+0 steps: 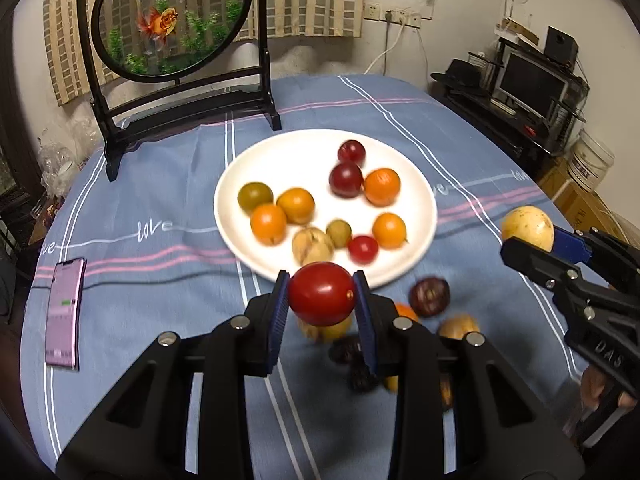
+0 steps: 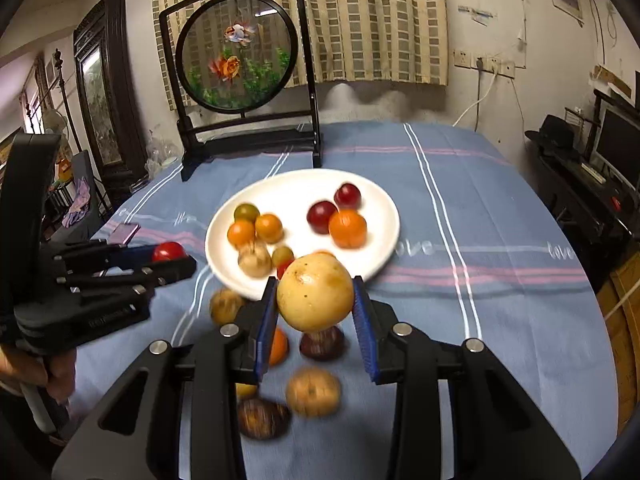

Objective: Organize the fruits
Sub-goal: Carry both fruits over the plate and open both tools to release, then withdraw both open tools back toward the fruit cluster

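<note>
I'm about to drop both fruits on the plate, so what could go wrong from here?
The white plate already holds many round fruits; dropping the red tomato from the left tongs could knock them rolling off. The yellow fruit in the right tongs is bigger and might bump the small ones near the plate's front rim.

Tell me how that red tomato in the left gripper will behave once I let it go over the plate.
The red tomato is smooth, glossy and rounded, so it will probably roll once the left gripper opens. The white plate looks shallow with a low rim, so a drop from height may send it off. Its thin skin likely bruises; release low.
</note>
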### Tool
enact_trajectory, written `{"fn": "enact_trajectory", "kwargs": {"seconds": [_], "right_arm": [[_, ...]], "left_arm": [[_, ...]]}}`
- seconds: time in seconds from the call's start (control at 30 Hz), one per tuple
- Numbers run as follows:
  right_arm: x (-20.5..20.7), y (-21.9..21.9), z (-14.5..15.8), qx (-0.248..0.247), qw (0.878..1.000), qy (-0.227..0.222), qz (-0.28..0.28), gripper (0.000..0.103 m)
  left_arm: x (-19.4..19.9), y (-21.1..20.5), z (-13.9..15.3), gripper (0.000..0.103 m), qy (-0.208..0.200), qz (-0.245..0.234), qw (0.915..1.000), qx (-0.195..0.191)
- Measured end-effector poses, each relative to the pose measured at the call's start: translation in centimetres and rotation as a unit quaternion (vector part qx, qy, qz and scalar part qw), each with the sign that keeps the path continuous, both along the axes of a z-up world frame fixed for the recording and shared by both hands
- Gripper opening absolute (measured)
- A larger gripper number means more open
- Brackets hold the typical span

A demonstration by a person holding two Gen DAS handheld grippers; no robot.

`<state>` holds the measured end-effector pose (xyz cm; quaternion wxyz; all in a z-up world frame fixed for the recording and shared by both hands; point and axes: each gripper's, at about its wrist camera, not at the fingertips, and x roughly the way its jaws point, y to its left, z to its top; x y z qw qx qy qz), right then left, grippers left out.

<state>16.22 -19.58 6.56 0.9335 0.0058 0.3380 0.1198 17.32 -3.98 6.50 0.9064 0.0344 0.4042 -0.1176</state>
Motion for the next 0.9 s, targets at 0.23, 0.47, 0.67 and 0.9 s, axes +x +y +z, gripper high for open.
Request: {"fn": "enact_trajectory", "kwargs": {"seconds": [0.23,0.47,0.67,0.9], "right_arm": [[5.8,1.7,-1.6,-0.001,1.0,0.027,0.002,0.037],[9.8,2.1,-4.7,-0.016,0.997,0.068,-0.013,0.037],[11.0,2.6,-5.9,-0.02,0.996,0.09,-0.002,0.041],[9.7,1.9,-4.9,-0.013,0.997,0.074,-0.007,0.052]], "left_arm": [[5.0,0.2,-2.0,0.032,0.029,0.025,0.9993,0.0],[8.3,0.1,-4.5,0.033,0.057,0.035,0.9978,0.002],[8.7,0.5,-5.2,0.055,0.049,0.051,0.9975,-0.004],[7.9,1.1,-4.4,0.07,0.043,0.056,0.9974,-0.015]]}}
